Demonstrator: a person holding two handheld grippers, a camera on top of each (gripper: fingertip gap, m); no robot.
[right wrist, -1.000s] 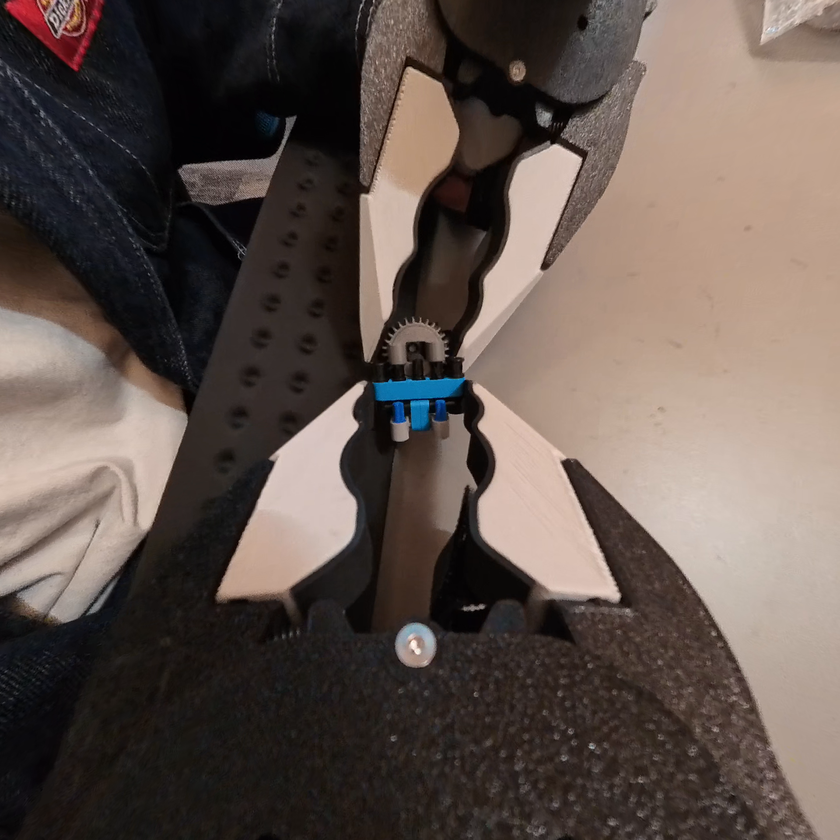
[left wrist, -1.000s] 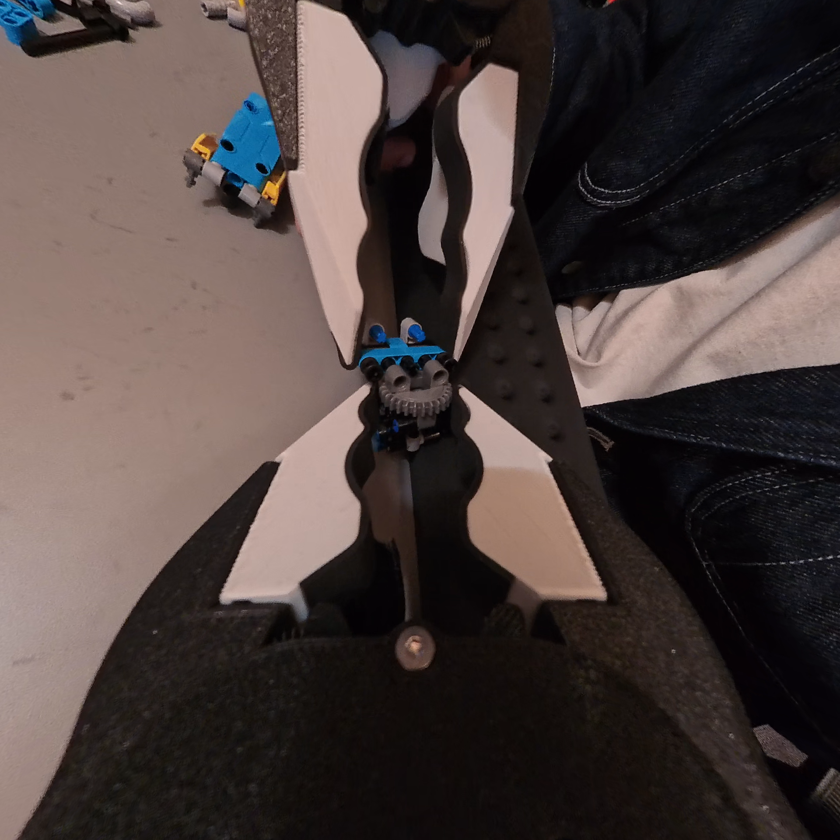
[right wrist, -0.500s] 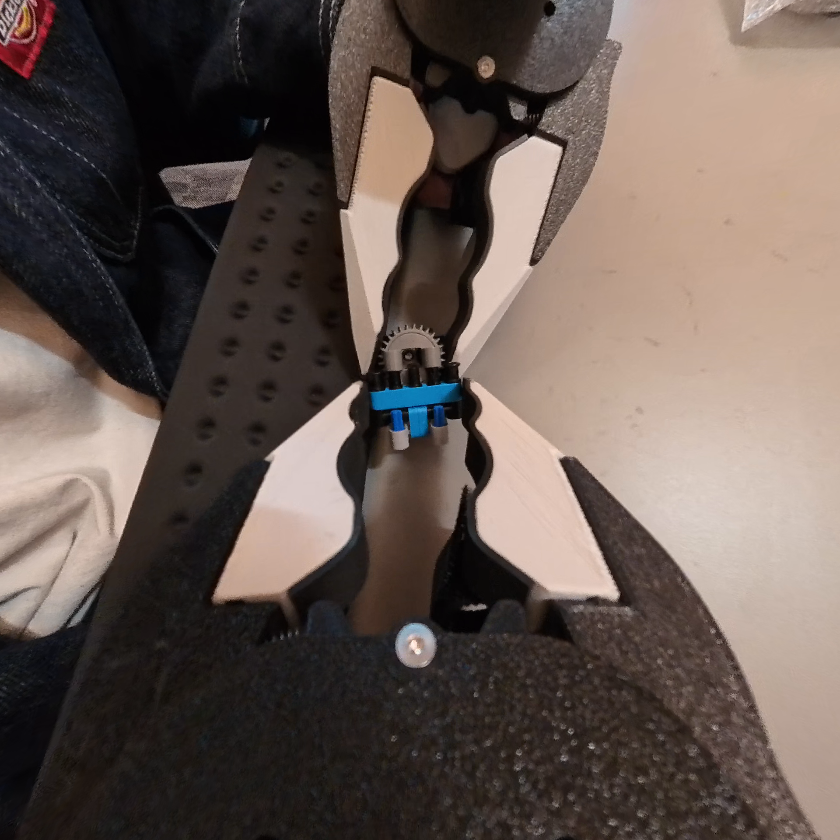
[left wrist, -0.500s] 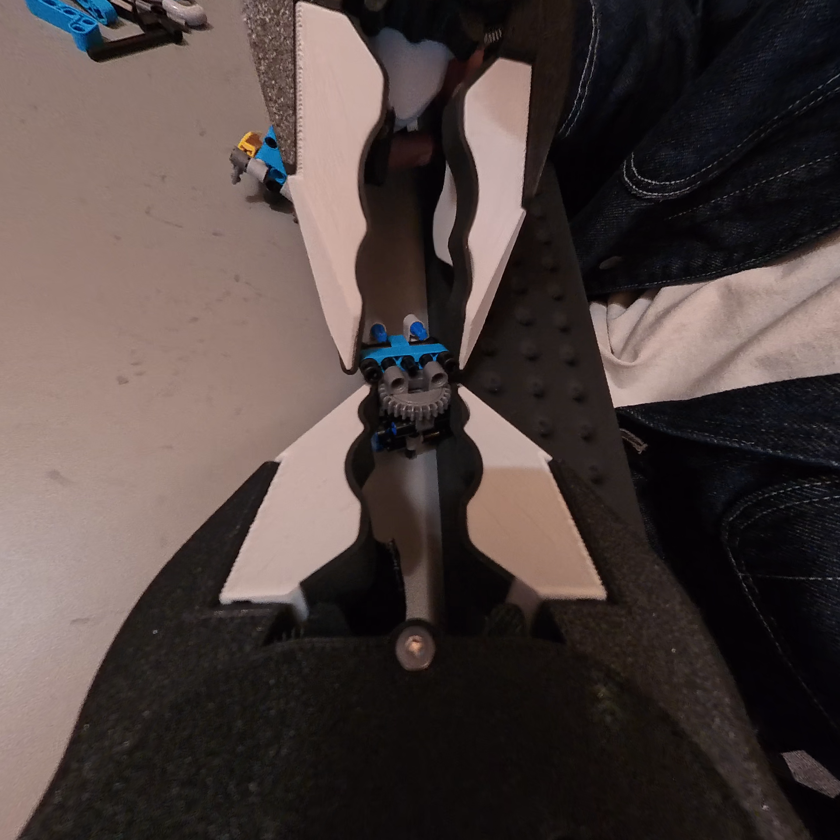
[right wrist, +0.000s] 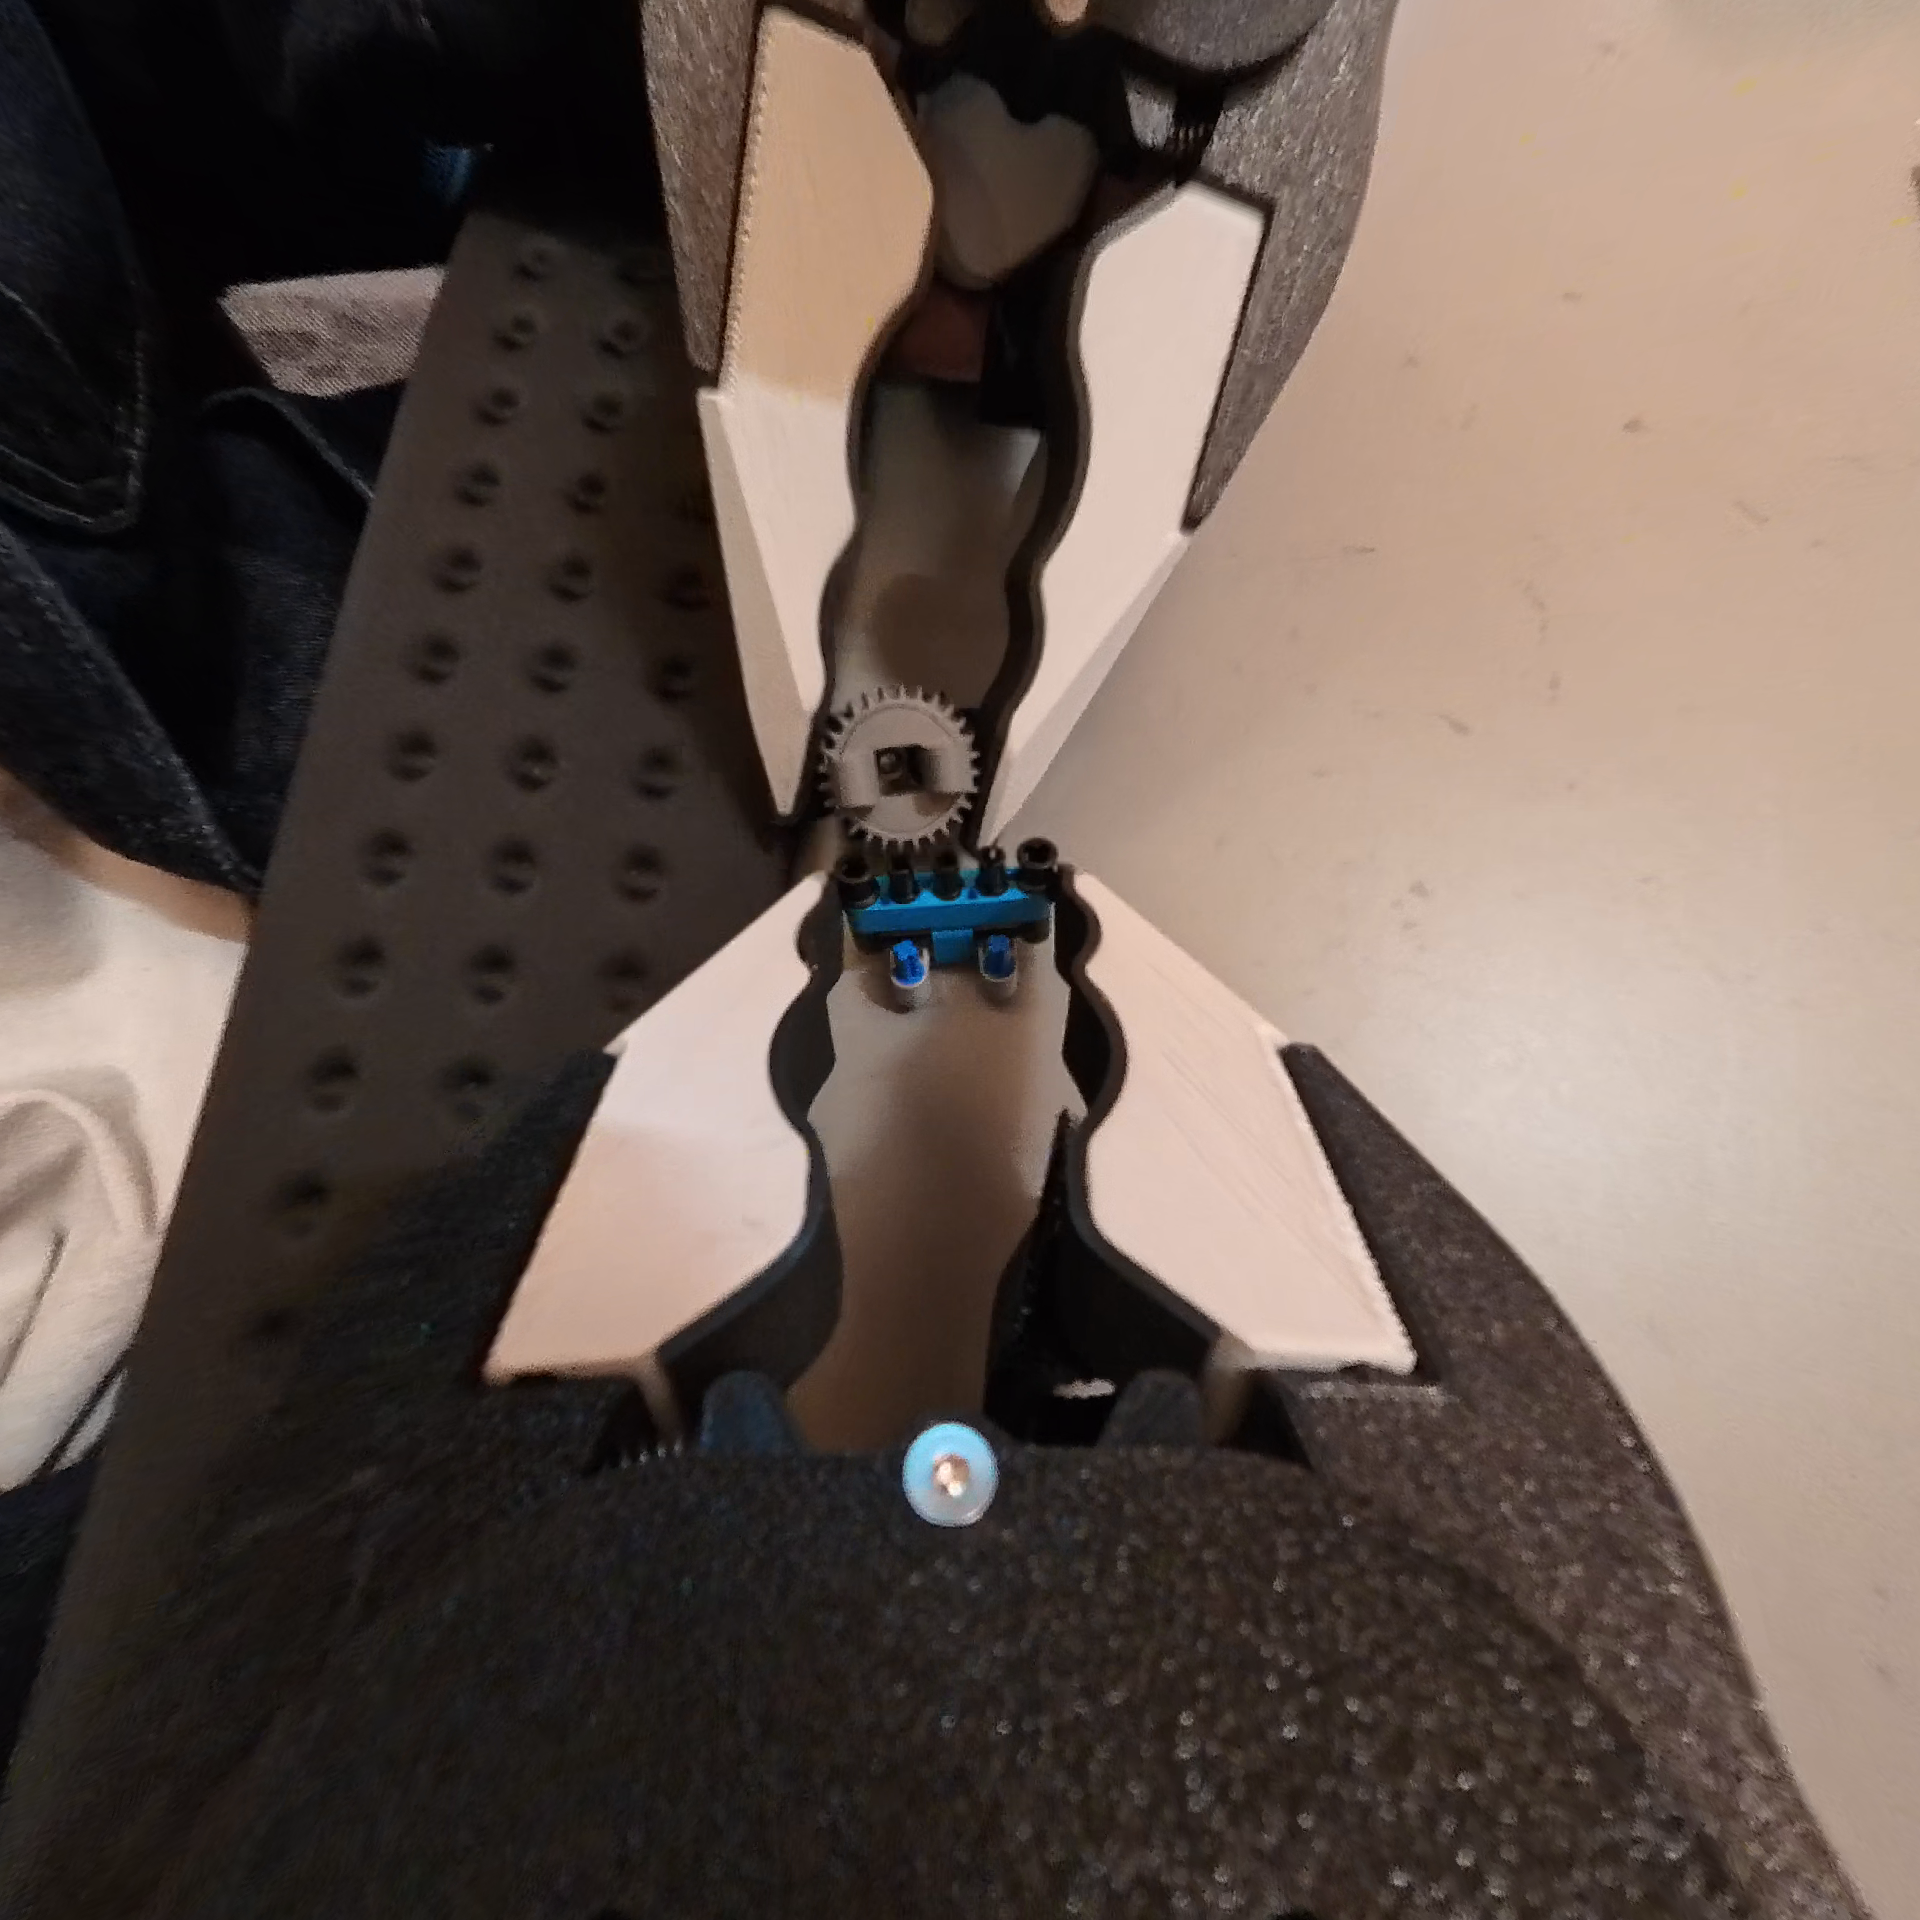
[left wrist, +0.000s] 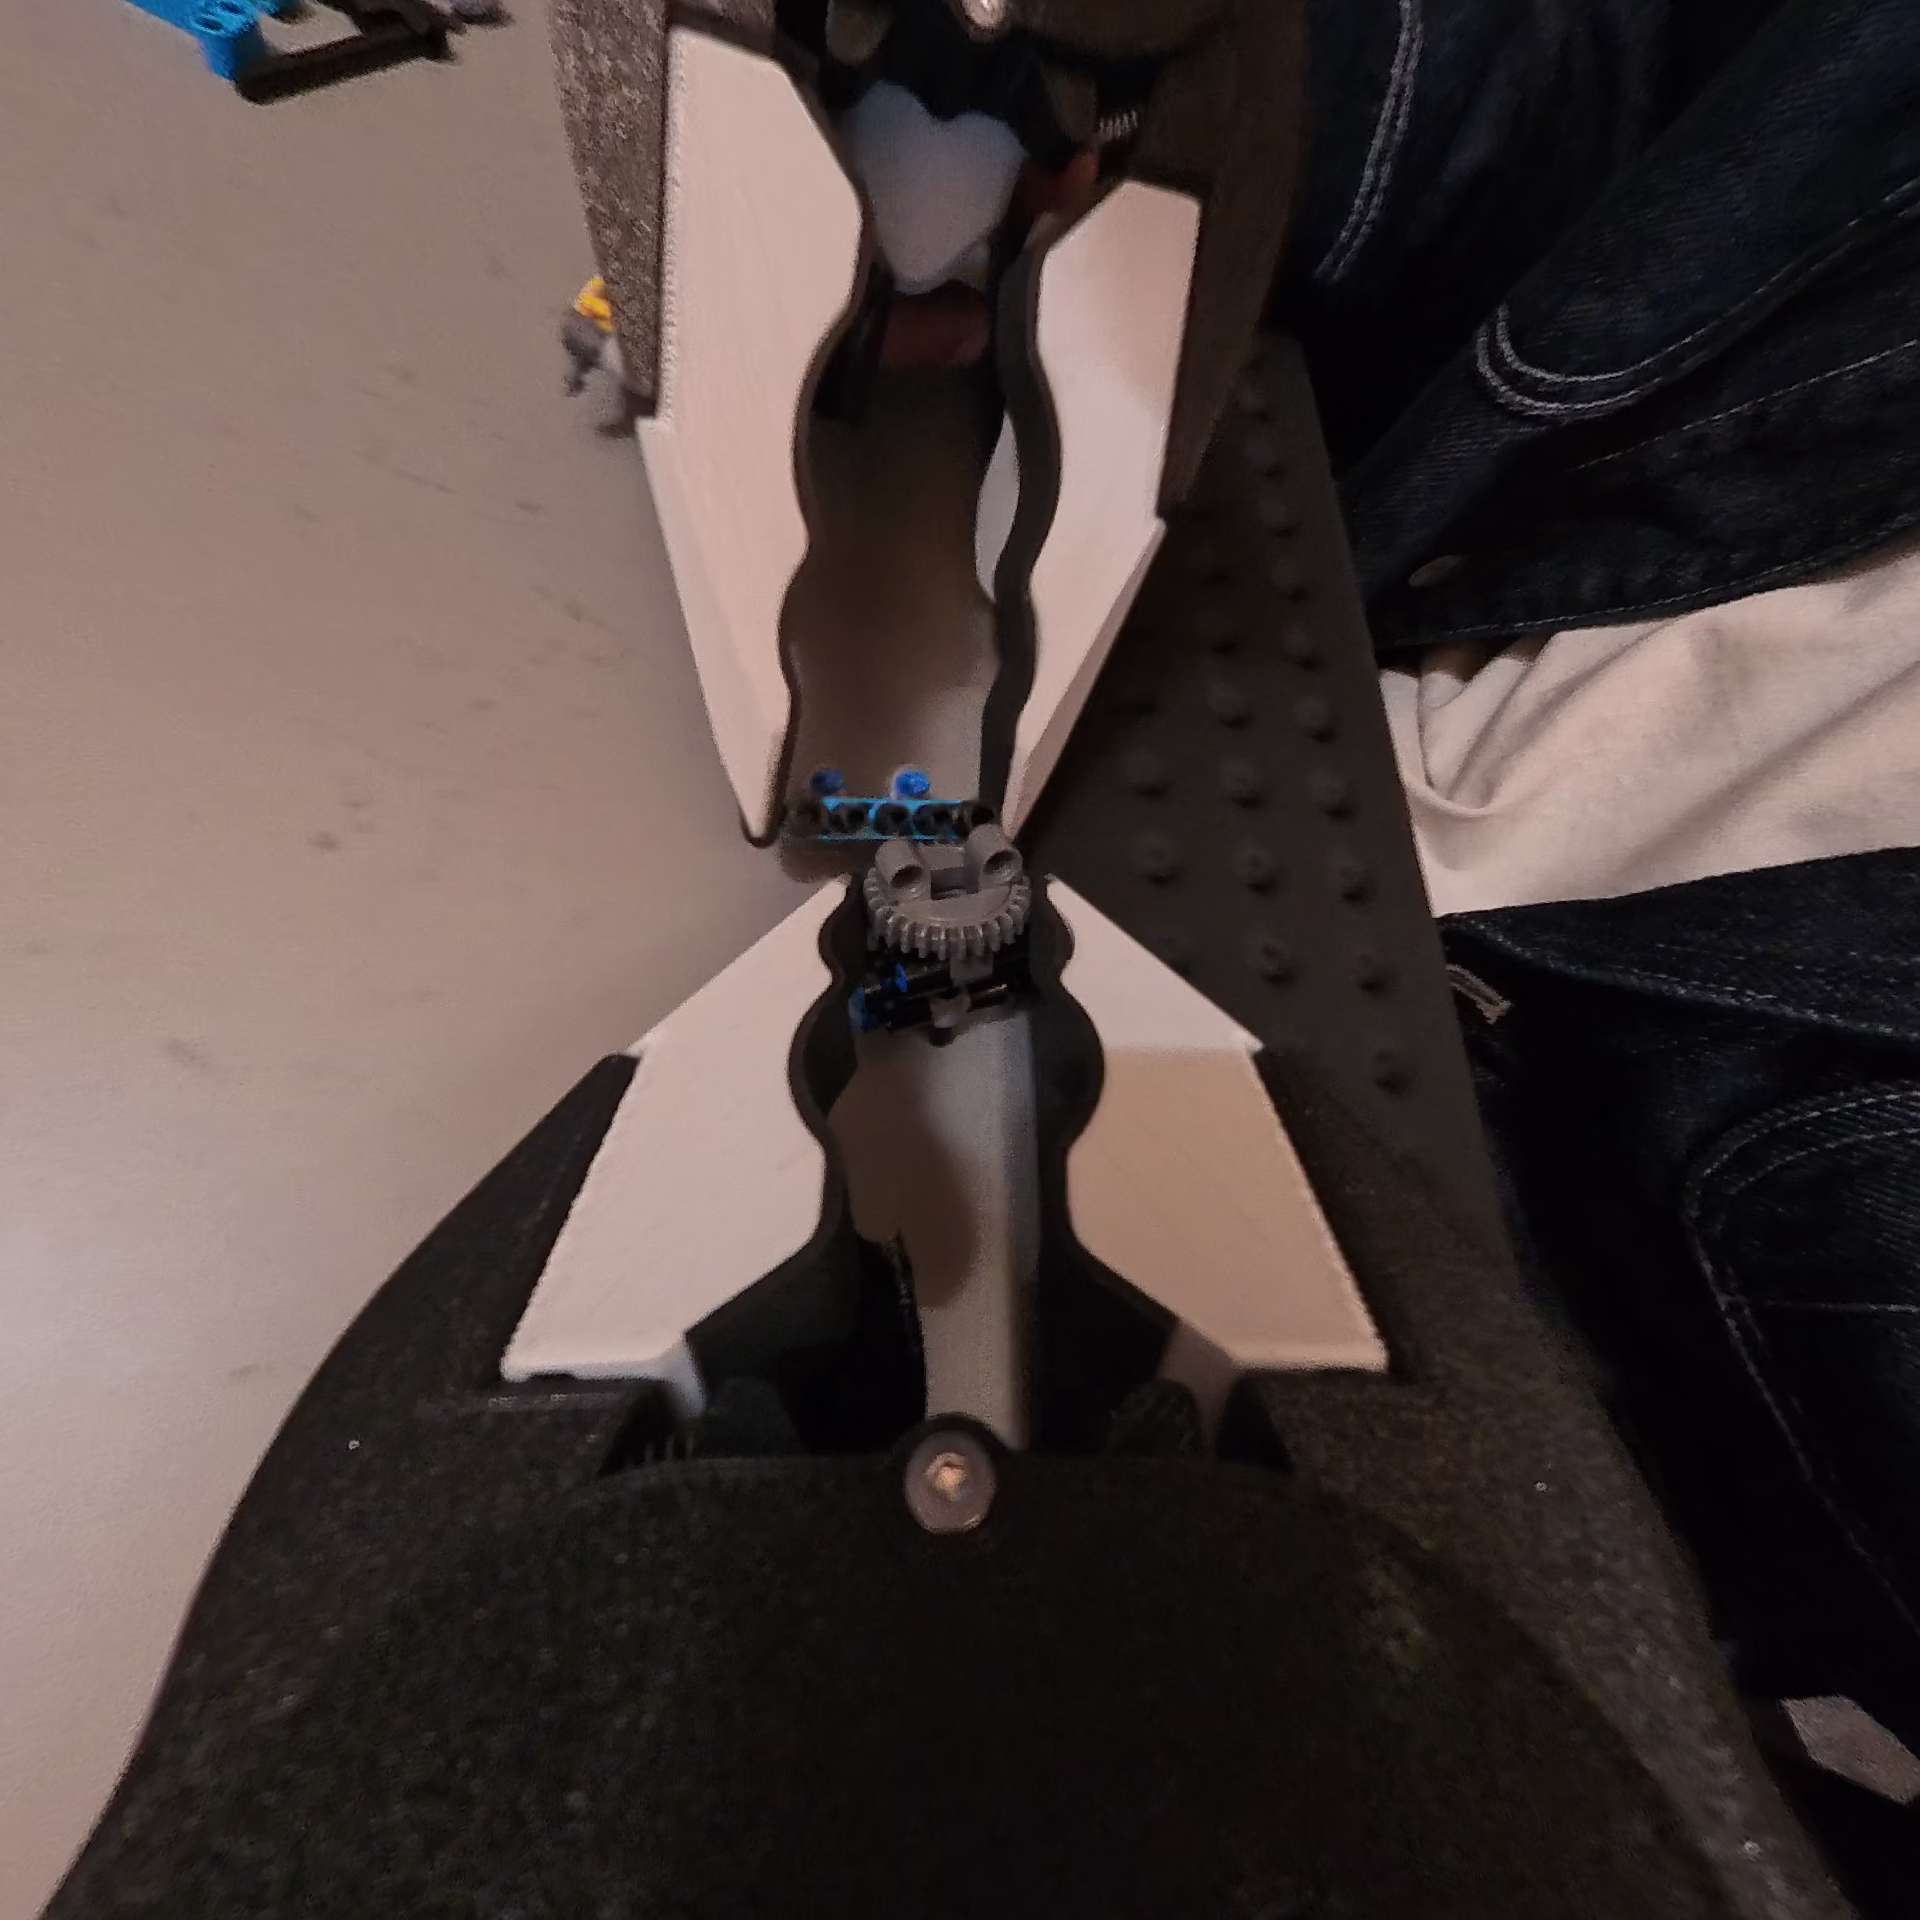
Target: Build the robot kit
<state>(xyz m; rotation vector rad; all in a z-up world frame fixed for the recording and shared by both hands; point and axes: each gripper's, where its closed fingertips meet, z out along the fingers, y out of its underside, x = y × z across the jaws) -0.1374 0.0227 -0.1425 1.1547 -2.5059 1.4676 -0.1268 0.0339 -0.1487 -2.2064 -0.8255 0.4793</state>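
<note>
My two grippers face each other tip to tip above a beige table point(left wrist: 312, 935). My left gripper point(left wrist: 940, 935) is shut on a grey toothed gear piece point(left wrist: 945, 914) with small black and blue parts behind it. My right gripper point(right wrist: 945, 914) is shut on a short blue beam point(right wrist: 940, 902) carrying a row of black pins and two blue pegs. A narrow gap separates the gear point(right wrist: 899, 774) from the beam's pins. In the left wrist view the right gripper point(left wrist: 883, 821) holds the beam point(left wrist: 888, 819) just above the gear.
A long dark studded strip point(left wrist: 1247, 727) runs beside both grippers, also in the right wrist view point(right wrist: 499, 675). A person in a dark denim jacket point(left wrist: 1662, 312) and pale shirt is close by. Loose toy parts point(left wrist: 597, 332) and blue and black pieces point(left wrist: 291, 42) lie farther off. Only a small space, under 4 cm, lies between the two pairs of fingers.
The gear piece and the blue pinned beam were pressed together before. Now they have drawn apart, with a small gap between them. Both grippers stay shut.
</note>
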